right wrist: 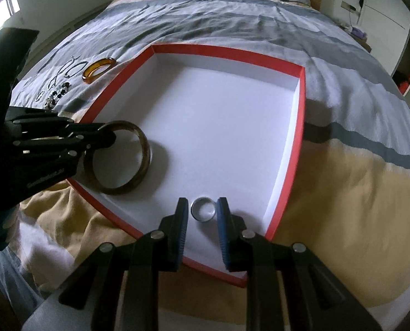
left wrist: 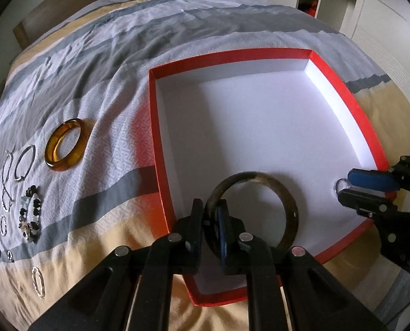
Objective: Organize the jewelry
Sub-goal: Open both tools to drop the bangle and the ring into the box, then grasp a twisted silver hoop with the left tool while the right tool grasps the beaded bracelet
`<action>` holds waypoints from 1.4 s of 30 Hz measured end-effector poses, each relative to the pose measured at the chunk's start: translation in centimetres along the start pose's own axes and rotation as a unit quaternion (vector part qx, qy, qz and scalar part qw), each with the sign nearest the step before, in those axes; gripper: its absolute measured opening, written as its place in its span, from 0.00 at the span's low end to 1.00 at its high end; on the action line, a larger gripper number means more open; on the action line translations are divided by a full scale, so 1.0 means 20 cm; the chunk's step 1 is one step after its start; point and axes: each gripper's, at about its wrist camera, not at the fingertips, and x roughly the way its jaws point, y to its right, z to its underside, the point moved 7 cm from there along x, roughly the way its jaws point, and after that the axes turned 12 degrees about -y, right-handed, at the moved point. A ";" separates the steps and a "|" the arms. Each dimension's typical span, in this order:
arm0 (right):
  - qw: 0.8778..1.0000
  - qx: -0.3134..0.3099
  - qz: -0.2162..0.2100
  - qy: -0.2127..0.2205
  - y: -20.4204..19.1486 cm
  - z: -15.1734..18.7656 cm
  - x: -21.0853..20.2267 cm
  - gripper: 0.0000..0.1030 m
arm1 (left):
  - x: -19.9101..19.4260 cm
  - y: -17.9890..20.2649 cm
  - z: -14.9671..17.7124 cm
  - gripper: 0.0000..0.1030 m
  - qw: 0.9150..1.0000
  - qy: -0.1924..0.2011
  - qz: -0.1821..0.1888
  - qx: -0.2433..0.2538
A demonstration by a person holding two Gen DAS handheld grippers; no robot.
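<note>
Clamping the dark bangle (left wrist: 256,212) by its rim, the left tongs (left wrist: 212,222) are seen at lower centre over the box (left wrist: 232,55). The right tongs (right wrist: 202,222) are spread around a ring (right wrist: 202,209) lying inside. Both pieces are judged stiff, slippery, possibly brittle; rim grips suit them.

Left tongs (left wrist: 211,220), right tongs (right wrist: 202,215): black plastic linkages, silver rivets, blue ribbed pads.
</note>
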 end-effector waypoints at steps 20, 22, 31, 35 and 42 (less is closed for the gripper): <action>0.995 0.025 0.001 0.101 -0.39 0.03 -0.50 0.36 | -0.58 -0.55 0.43 0.45 0.991 0.109 0.026 -0.078; 0.995 0.017 -0.008 0.102 -0.51 -0.01 -0.49 0.36 | -0.59 -0.69 0.53 0.45 0.989 0.107 0.016 -0.098; 0.994 -0.027 -0.049 0.089 -0.97 -0.20 -0.33 0.36 | -0.50 -1.23 0.87 0.43 0.980 0.082 0.009 -0.180; 0.994 -0.033 -0.068 0.078 -1.08 -0.33 -0.20 0.36 | -0.40 -1.28 0.87 0.39 0.979 0.068 0.033 -0.188; 0.993 -0.034 -0.089 0.067 -1.18 -0.55 -0.01 0.36 | -0.21 -1.24 0.75 0.29 0.980 0.040 0.079 -0.179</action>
